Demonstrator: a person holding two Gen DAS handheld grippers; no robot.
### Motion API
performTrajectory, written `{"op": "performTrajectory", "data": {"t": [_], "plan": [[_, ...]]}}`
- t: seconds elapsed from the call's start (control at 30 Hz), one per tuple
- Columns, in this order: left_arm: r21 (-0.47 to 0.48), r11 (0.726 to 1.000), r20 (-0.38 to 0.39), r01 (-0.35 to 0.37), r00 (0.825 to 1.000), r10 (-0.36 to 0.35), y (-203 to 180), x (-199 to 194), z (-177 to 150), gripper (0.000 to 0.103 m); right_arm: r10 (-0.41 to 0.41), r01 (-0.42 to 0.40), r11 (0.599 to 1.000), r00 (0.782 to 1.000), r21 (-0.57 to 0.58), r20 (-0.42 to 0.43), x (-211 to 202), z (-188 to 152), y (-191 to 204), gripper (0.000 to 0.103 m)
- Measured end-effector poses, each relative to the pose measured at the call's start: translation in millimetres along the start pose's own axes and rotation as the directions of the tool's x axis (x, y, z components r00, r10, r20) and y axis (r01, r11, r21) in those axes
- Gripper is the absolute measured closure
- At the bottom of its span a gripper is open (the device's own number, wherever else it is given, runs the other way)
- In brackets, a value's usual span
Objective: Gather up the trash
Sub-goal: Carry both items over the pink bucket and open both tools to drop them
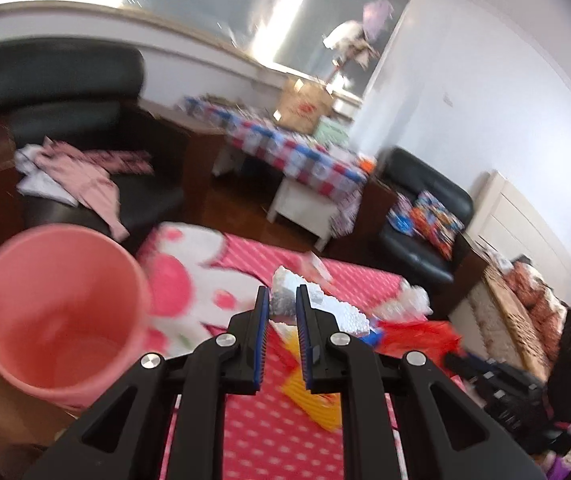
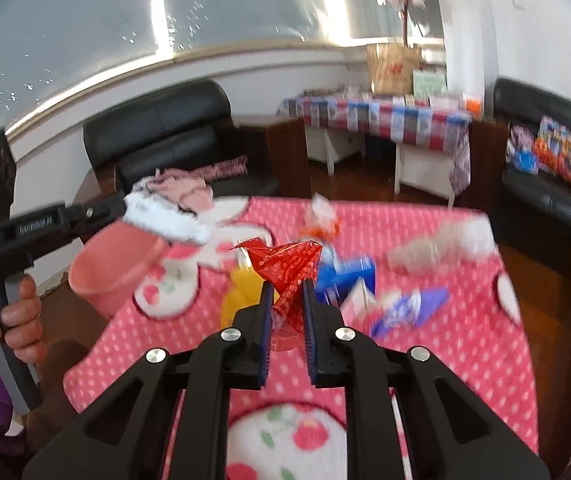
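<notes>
In the left wrist view my left gripper (image 1: 281, 292) is shut on a white piece of foam (image 1: 285, 300), held over the pink spotted blanket (image 1: 269, 432). The empty pink bucket (image 1: 57, 312) stands just to its left, mouth open. The right wrist view shows a hand holding that gripper (image 2: 119, 208), with the foam (image 2: 161, 216) above the bucket's rim (image 2: 117, 264). My right gripper (image 2: 287, 286) is shut on a crumpled red wrapper (image 2: 289, 272), lifted a little off the blanket (image 2: 445, 360). The same red wrapper (image 1: 417, 332) appears at the right in the left wrist view.
More trash lies on the blanket: a yellow item (image 2: 241, 292), a blue packet (image 2: 345, 276), a purple wrapper (image 2: 409, 304), white crumpled plastic (image 2: 445, 244) and an orange-white wrapper (image 2: 321, 220). Behind it stand a black armchair with clothes (image 2: 189, 192) and a checked-cloth table (image 2: 385, 120).
</notes>
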State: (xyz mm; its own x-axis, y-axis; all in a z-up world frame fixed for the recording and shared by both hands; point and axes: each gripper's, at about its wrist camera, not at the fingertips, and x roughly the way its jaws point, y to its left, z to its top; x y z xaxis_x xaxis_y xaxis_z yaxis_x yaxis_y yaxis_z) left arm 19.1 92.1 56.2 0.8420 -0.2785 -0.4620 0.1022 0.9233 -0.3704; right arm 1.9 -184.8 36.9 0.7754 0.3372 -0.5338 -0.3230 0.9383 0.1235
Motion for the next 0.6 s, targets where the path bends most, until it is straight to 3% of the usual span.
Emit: {"op": "performTrajectory", "data": {"t": [0.17,0.27,0.33,0.5,0.6], "plan": [[-0.003,0.991,0.093,-0.133,0.987,0.132,34.4,-39.1,15.6,0.090,0.097,-0.095,0.993,0.995,-0.063,0.027,17.0,33.6,43.3,0.089],[-0.004,0.969,0.132,-0.246,0.961,0.244,60.3,-58.6,19.4,0.090,0.175,-0.173,0.978,0.985,-0.114,0.007,39.4,47.5,82.1,0.089],[0.009,0.942,0.149,-0.334,0.932,0.329,78.6,-70.2,18.4,0.090,0.225,-0.225,0.964,0.974,-0.141,-0.017,56.2,52.7,107.2,0.089],[0.013,0.887,0.112,-0.462,0.882,0.457,120.7,-74.6,9.9,0.090,0.297,-0.312,0.928,0.949,-0.202,-0.103,102.8,54.1,169.7,0.089],[0.036,0.864,0.064,-0.501,0.864,0.499,140.8,-66.6,0.5,0.090,0.295,-0.325,0.916,0.943,-0.236,-0.155,125.7,48.1,197.8,0.089]]}}
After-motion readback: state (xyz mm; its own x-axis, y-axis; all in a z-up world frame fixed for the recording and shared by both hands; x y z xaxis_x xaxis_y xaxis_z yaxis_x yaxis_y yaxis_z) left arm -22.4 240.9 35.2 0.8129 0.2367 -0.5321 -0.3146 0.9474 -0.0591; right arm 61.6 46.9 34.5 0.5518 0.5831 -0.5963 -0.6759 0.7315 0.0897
